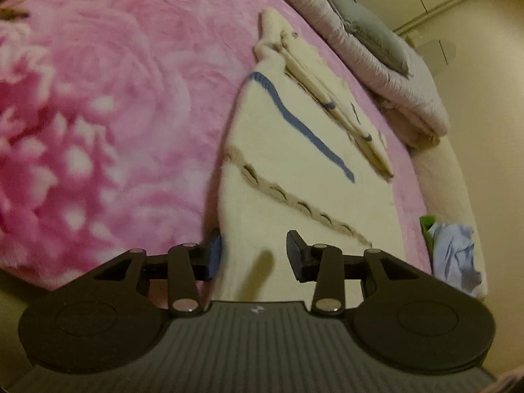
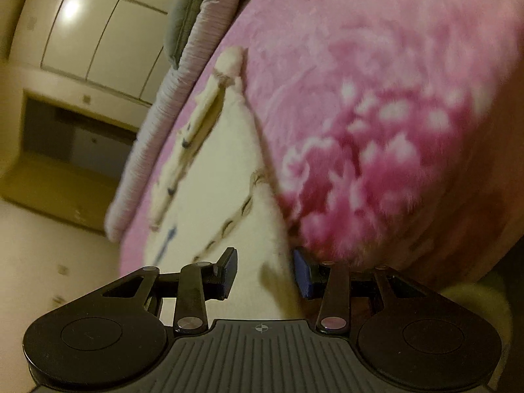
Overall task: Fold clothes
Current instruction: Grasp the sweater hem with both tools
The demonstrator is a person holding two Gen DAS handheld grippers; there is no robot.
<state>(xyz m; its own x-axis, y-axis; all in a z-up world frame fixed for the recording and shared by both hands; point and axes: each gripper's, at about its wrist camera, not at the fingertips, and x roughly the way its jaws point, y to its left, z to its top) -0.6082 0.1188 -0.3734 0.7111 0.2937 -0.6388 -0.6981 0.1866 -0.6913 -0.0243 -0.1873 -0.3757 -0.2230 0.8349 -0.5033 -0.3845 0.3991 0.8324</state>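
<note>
A cream fuzzy garment with a blue stripe and a tan looped band lies on the pink rose blanket. My left gripper is open, its jaws set astride the garment's near edge, one finger on each side of the cloth. In the right wrist view the same garment runs away from me on the blanket. My right gripper is open too, with the garment's near edge between its fingers.
A grey pillow lies on a folded lilac quilt at the bed's far edge. A crumpled light-blue cloth sits at the bed's right corner. Wardrobe doors and floor lie beyond the bed.
</note>
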